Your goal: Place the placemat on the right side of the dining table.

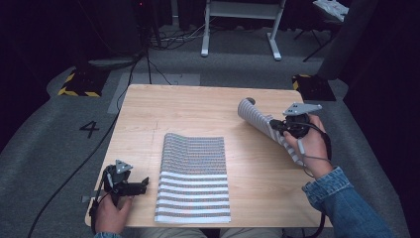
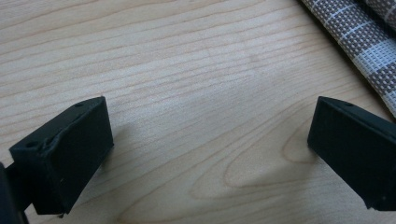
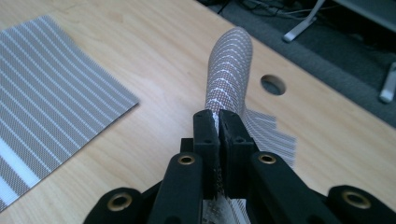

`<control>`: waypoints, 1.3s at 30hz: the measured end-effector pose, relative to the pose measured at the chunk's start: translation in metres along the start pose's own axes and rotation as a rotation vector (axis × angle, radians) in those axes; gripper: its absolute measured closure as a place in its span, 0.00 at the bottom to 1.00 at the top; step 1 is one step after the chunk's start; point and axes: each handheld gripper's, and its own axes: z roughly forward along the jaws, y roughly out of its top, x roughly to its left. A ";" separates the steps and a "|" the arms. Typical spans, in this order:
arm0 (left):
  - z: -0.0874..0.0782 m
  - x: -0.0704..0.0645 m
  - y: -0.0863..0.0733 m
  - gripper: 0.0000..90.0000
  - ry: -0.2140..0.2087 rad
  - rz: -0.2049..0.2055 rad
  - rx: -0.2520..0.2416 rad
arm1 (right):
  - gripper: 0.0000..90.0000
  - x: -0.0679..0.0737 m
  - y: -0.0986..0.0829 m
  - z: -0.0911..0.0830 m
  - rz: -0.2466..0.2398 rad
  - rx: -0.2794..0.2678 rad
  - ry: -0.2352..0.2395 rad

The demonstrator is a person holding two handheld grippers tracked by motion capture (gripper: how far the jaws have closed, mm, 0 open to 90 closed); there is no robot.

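High view: right gripper point(image 1: 275, 125) at about 3 o'clock on the table point(image 1: 148, 109), clamped on a striped placemat point(image 1: 260, 121) and holding it off the wood. The mat bows up and away toward 11 o'clock from the jaws, far end curled over. Probably pinched at one edge so it hangs free and can be carried across. A second placemat point(image 1: 193, 178) lies flat at 6 o'clock, near edge roughly flush with the table front; looks like the stack base, so I'd guess the lifted one goes on top. Left gripper point(image 1: 141, 186) sits at 7 o'clock, just beside the flat mat's left edge, not touching it.

Left gripper view: jaws spread wide over bare wood, holding nothing. Mat corner point(image 2: 364, 42) at 1 o'clock. Likely parked there to pin or square the flat mat.

Right gripper view: jaws shut tight on the lifted mat point(image 3: 229, 70), which arches up past them. Cable hole point(image 3: 272, 84) just right of it. Flat mat point(image 3: 51, 98) off at 9 o'clock, well apart.
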 end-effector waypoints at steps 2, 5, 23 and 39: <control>0.000 0.000 0.000 0.00 0.000 0.000 0.000 | 0.97 0.003 -0.007 0.007 0.011 0.012 0.020; 0.000 0.000 0.000 0.00 0.000 0.000 0.000 | 0.97 0.006 -0.020 0.018 0.021 0.046 0.039; 0.000 0.000 0.000 0.00 0.000 -0.001 -0.002 | 0.50 -0.011 -0.050 0.017 0.222 0.005 0.048; 0.000 0.000 0.000 0.00 0.001 -0.001 -0.002 | 0.44 -0.047 -0.131 0.012 0.386 0.166 -0.128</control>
